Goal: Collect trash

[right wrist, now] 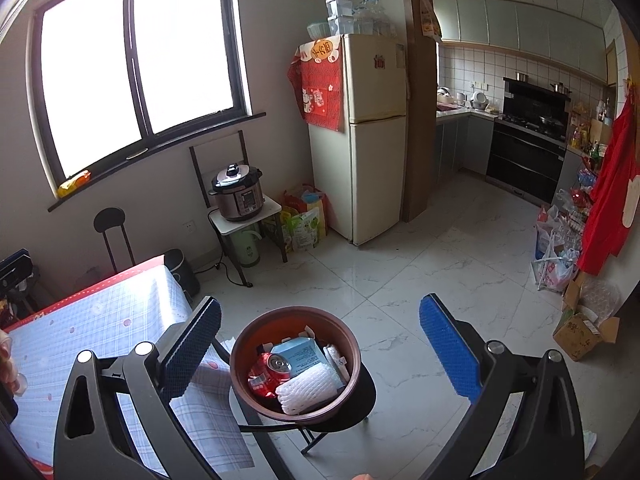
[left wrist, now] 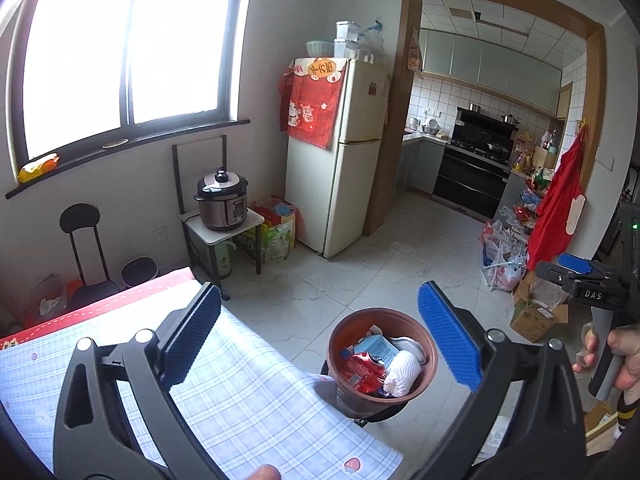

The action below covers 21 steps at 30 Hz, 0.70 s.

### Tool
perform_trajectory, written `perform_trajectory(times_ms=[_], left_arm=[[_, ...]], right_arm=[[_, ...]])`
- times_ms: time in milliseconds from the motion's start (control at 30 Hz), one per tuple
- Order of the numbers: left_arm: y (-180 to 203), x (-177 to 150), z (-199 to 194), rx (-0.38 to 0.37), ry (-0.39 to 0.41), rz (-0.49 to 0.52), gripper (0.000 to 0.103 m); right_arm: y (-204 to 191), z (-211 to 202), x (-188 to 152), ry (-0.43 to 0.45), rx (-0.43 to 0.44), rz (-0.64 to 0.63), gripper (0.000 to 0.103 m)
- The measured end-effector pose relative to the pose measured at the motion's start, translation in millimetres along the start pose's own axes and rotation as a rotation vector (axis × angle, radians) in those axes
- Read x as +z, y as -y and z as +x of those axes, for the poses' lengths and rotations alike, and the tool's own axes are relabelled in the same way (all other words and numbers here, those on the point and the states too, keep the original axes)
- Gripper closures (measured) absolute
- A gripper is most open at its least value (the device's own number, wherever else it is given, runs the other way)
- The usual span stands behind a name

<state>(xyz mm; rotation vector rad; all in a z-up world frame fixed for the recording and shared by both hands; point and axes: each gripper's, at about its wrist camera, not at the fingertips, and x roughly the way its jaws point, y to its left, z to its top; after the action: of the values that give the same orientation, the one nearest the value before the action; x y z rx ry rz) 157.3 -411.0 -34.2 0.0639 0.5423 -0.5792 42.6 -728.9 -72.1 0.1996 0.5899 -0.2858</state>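
Note:
A brown round bin (left wrist: 348, 344) (right wrist: 256, 340) stands on a black stool (right wrist: 360, 396) beside the table. It holds a crushed red can (right wrist: 267, 372) (left wrist: 360, 368), a light blue carton (right wrist: 298, 354) (left wrist: 378, 348) and a white foam net (right wrist: 308, 392) (left wrist: 402, 372). My left gripper (left wrist: 320, 340) is open and empty, above the table's edge and the bin. My right gripper (right wrist: 320, 348) is open and empty, above the bin. The right gripper also shows in the left wrist view (left wrist: 576, 276), at the right edge.
A table (left wrist: 248, 396) (right wrist: 92, 332) with a pale checked cloth is at the lower left. A pressure cooker (right wrist: 238, 192) sits on a small stand, a fridge (right wrist: 360, 140) behind it. Bags and boxes (right wrist: 576, 312) lie at the right wall. White tiled floor (right wrist: 400, 280) spreads between.

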Motion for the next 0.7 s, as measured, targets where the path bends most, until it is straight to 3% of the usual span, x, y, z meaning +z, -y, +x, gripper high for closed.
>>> perform_trajectory(times_ms=[400,700], left_arm=[[-69,-24,-113,0.071,0.072,-0.017,0.006],[-99,-42,-157,0.12,0.082,-0.017,0.006]], right_arm=[[-75,-74,-21,0.053,-0.026,-0.007,0.006],[-112,-104,-38,0.073,-0.027,-0.006,0.006]])
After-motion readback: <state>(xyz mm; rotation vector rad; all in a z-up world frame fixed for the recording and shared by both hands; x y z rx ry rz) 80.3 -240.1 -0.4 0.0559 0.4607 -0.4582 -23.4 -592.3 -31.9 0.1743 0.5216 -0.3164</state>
